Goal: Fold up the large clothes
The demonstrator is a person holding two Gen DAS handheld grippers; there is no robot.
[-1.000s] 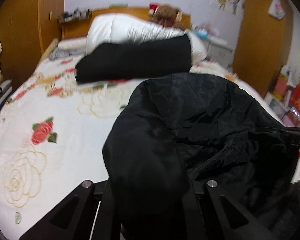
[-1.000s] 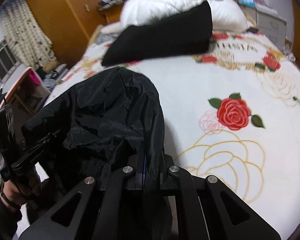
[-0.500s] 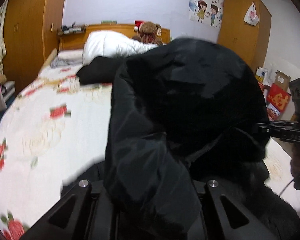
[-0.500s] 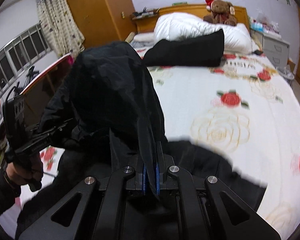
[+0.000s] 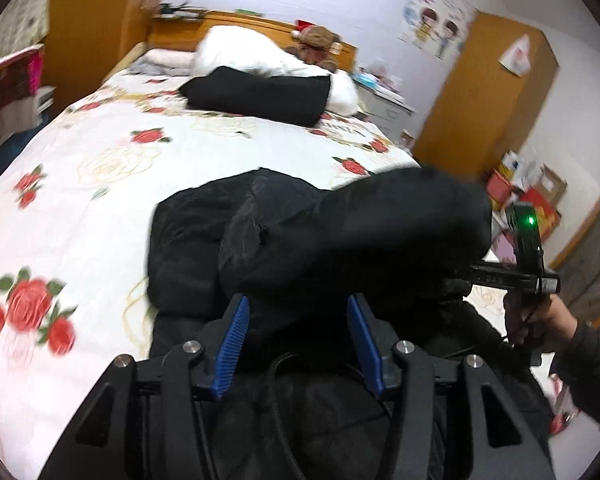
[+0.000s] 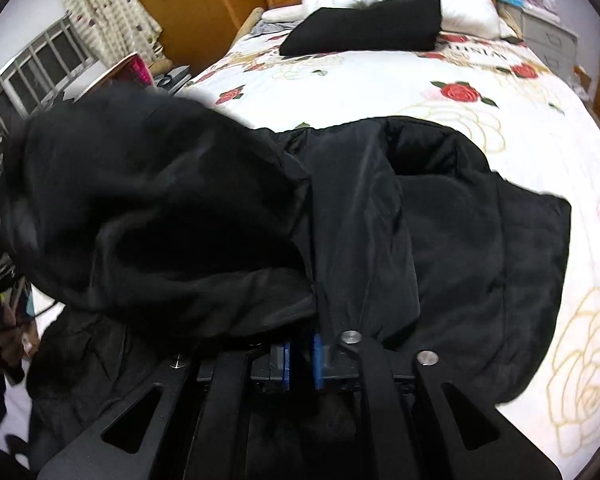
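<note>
A bed [image 5: 100, 184] covered by a white spread printed with roses is seen from its foot edge. A large black padded coat [image 6: 440, 216] is heaped at that foot edge, partly draped over both tools. A second folded black garment [image 5: 260, 96] is laid near the head edge against a white pillow [image 5: 236, 50]. The left gripper [image 5: 296, 312] has just been opening; its jaws are apart, coat fabric lying loosely between them. The right gripper [image 6: 300, 354] is seen with jaws nearly together, coat fabric draped over them; a clamp cannot be confirmed.
</note>
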